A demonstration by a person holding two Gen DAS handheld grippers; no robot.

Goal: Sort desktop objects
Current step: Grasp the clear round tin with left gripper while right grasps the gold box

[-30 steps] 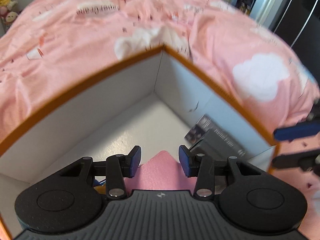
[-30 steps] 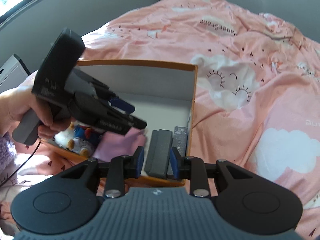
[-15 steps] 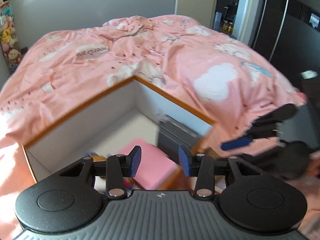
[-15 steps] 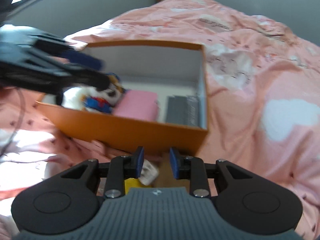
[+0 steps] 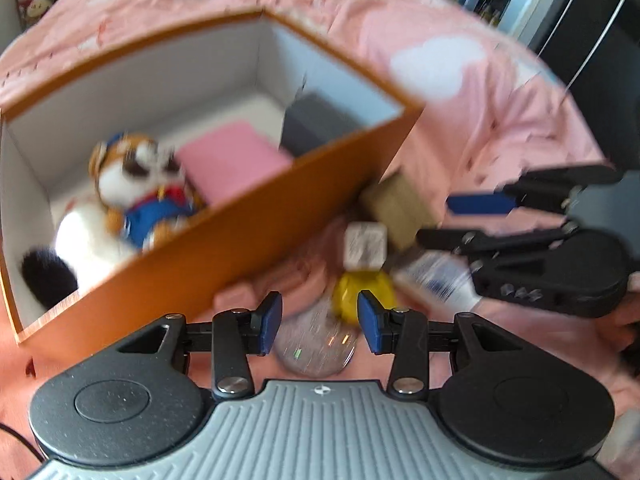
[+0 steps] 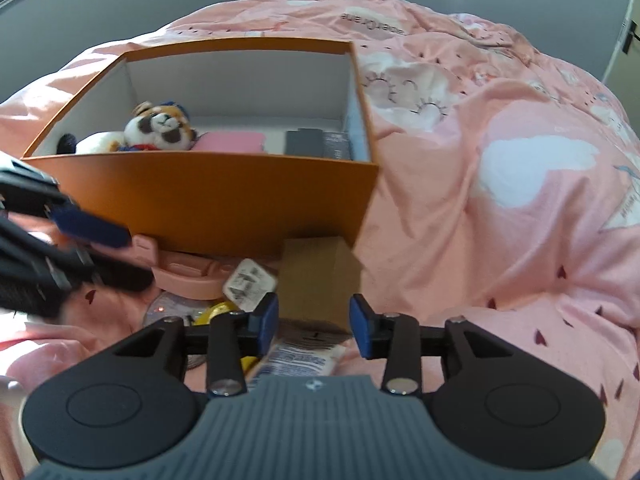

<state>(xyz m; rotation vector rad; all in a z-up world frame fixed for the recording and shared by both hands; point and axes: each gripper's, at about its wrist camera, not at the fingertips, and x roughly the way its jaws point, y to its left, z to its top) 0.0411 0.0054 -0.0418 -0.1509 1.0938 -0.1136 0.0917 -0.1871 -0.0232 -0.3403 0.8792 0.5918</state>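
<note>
Pink bedding [image 6: 500,184] printed with white clouds covers the bed, and an orange box [image 6: 208,200] with a white inside sits on it ahead of both tools. Inside the box lie a plush toy [image 6: 160,128], a pink pad [image 6: 232,142] and a dark grey case [image 6: 306,142].

Just ahead of the right hand-held gripper [image 6: 313,324], whose jaws stand apart and hold nothing, a tan cardboard box [image 6: 316,280] rests against the orange box's near wall. To its left lie a small white tag [image 6: 250,284], a yellow object [image 6: 218,312], a clear disc [image 6: 172,306] and a pink plastic piece [image 6: 188,272]; a printed white packet [image 6: 304,358] sits right below its fingers.

The left hand-held gripper [image 5: 319,322] is likewise spread and empty, with the yellow object [image 5: 362,290] and clear disc [image 5: 316,348] between and just beyond its fingers.
</note>
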